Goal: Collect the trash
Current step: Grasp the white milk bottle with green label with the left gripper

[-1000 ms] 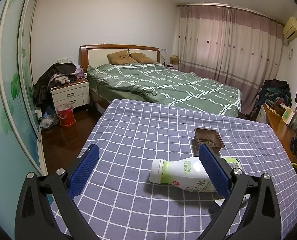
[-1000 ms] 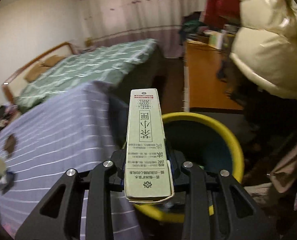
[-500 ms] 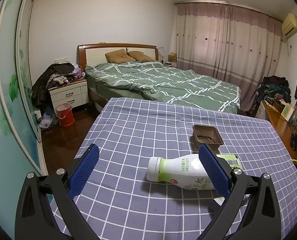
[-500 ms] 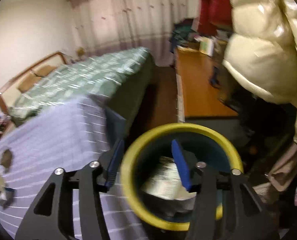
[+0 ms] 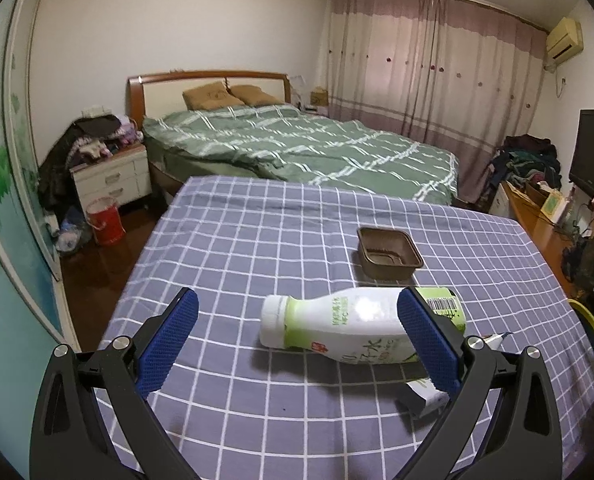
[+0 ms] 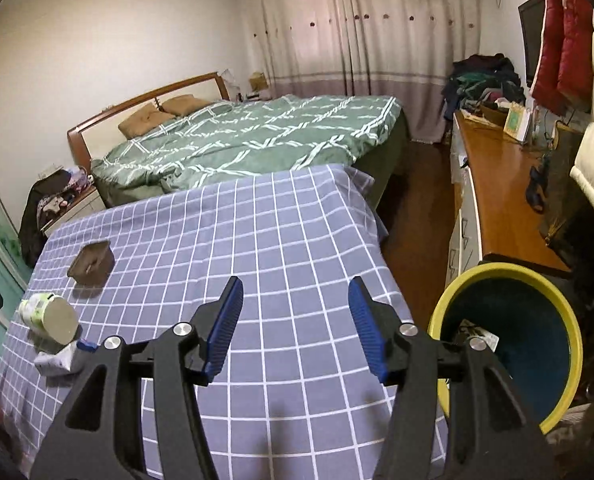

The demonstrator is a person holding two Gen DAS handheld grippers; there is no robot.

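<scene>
Hovering over the checked tablecloth, right gripper half-open, just widened, empty; left gripper wide open, straddling the bottle untouched.

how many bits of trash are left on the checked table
3: the white-and-green bottle lying on its side, the brown tray behind it, and a crumpled wrapper by the bottle's base. Others may be hidden.
</scene>
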